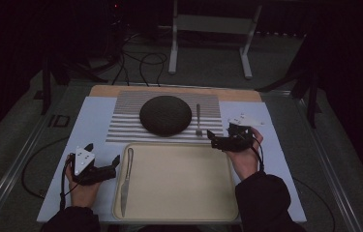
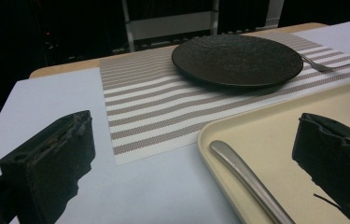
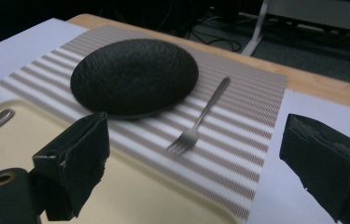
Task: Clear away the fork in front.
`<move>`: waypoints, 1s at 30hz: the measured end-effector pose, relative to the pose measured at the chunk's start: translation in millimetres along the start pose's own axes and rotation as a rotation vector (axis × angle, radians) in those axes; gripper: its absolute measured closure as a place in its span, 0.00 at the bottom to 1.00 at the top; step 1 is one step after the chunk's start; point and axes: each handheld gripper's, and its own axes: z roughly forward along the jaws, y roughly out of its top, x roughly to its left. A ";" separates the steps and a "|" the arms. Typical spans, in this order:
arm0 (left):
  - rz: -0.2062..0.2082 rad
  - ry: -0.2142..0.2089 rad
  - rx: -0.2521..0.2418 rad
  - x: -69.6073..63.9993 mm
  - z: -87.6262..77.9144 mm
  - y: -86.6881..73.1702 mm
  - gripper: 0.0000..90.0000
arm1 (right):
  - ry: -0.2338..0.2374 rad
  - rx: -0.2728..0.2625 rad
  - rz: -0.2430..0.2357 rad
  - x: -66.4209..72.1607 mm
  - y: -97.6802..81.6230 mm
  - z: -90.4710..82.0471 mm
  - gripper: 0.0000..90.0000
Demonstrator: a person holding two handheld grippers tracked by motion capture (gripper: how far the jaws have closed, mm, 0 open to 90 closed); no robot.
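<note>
A round black plate [image 1: 164,115] [image 2: 235,58] [image 3: 133,77] rests on a striped placemat [image 1: 126,126] [image 2: 154,107], with a metal fork [image 1: 198,120] [image 3: 200,119] [image 2: 315,63] lying just right of it. In front of the mat is a beige tray [image 1: 184,183] [image 2: 303,112] [image 3: 130,196], and a metal knife [image 1: 127,175] [image 2: 249,179] lies along its left side. My left gripper [image 1: 103,153] [image 2: 196,154] is open at the tray's left rim, near the knife's handle end. My right gripper [image 1: 220,134] [image 3: 196,158] is open over the tray's far right corner, its jaws either side of the fork's tines.
A white sheet [image 1: 92,121] covers the wooden table [image 1: 169,90] under the mat and tray. Beyond the table's far edge, cables [image 1: 140,63] and a metal stand [image 1: 208,29] are on the dark floor.
</note>
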 end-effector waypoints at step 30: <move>0.005 -0.005 0.000 -0.7 0.0 -0.2 0.00 | -0.031 0.014 0.063 10.2 32.8 36.5 0.10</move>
